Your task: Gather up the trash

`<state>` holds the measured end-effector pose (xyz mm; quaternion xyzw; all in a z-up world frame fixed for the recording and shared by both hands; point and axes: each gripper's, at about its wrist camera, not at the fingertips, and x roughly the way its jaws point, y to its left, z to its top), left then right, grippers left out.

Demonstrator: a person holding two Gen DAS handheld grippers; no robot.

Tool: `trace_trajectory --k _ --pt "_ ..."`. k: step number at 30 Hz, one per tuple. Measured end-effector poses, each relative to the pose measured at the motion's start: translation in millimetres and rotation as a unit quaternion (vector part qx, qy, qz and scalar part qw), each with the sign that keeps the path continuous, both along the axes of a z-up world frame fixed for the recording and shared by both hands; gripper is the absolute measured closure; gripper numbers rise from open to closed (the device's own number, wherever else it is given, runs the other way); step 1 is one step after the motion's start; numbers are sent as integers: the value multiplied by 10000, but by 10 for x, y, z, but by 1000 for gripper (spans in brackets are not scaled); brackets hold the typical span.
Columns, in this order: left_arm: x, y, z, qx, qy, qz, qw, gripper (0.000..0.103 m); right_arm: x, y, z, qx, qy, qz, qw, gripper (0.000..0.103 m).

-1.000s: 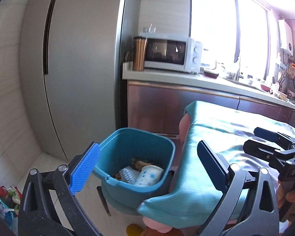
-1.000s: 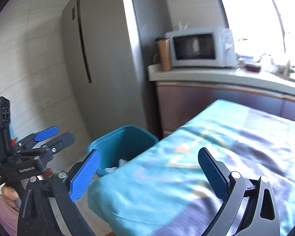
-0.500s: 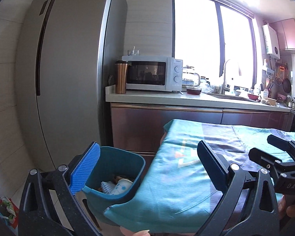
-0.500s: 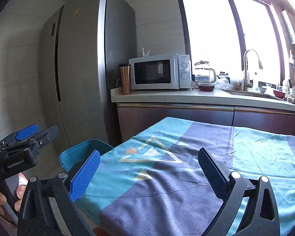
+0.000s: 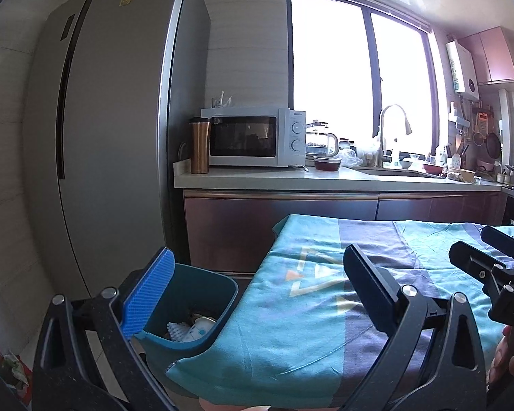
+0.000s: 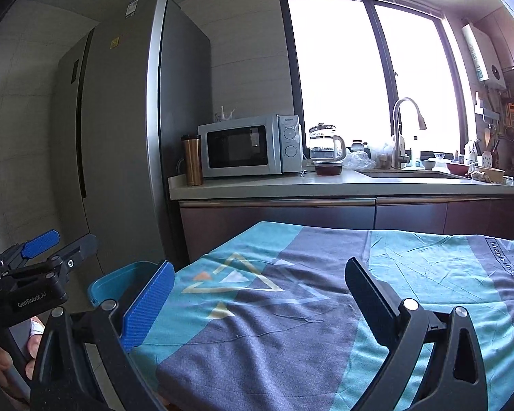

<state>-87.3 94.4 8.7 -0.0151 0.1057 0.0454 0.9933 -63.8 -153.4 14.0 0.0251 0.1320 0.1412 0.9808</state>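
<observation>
Your left gripper (image 5: 257, 301) and right gripper (image 6: 257, 304) both hang empty with fingers spread wide above the tablecloth (image 6: 325, 308). The trash bin (image 5: 202, 308) stands just beside the table's left edge, with trash (image 5: 192, 330) inside.

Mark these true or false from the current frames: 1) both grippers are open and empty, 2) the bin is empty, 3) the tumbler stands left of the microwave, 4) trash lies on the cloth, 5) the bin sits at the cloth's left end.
1) Left gripper and right gripper are open and empty: true.
2) The bin is empty: false, it holds trash, including white pieces.
3) The tumbler stands left of the microwave: true.
4) Trash lies on the cloth: false, none shows on it.
5) The bin sits at the cloth's left end: true.
</observation>
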Motion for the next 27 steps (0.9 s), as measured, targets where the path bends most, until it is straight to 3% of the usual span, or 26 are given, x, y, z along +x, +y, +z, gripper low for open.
trace_trajectory --k 27 --pt "50 -193 27 118 -52 -130 9998 6 -57 -167 10 91 0 -214 9997 6"
